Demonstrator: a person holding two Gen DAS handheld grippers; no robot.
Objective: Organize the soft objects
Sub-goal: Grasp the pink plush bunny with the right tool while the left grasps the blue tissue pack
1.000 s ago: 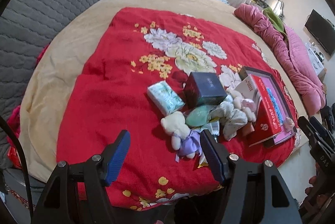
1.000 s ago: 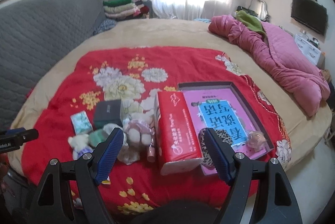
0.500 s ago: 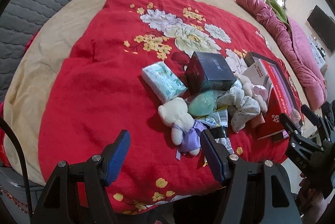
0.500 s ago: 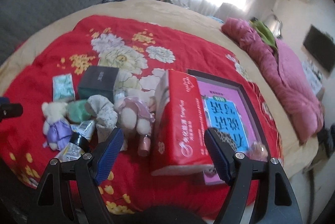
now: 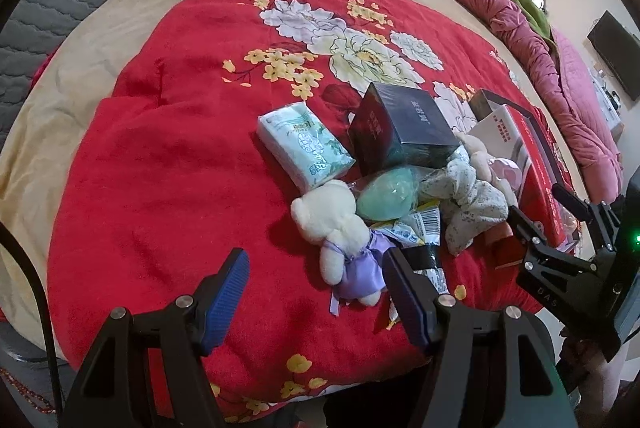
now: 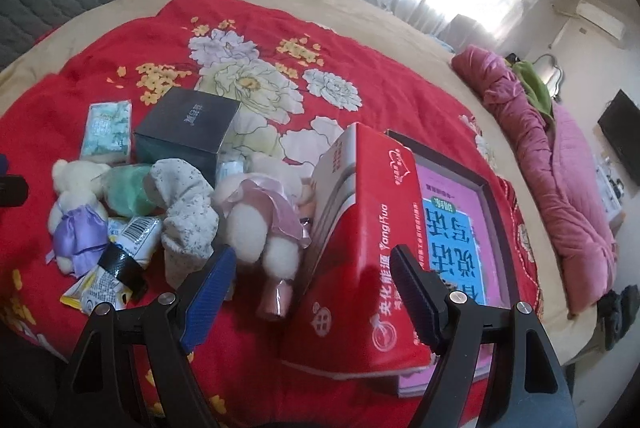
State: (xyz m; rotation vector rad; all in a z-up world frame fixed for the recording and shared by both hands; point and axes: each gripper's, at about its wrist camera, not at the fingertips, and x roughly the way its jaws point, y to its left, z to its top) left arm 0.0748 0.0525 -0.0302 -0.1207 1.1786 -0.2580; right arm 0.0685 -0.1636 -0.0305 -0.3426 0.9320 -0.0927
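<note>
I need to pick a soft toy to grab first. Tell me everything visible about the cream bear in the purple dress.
The bear is a small cream plush toy with round ears and a shiny lilac satin dress with trailing ribbon. It lies flat on the red blanket, head toward the tissue pack, legs toward the camera. Its side rests against the green egg-shaped item and the snack packets. Neither gripper touches it; the left gripper hovers open just in front of it.
</note>
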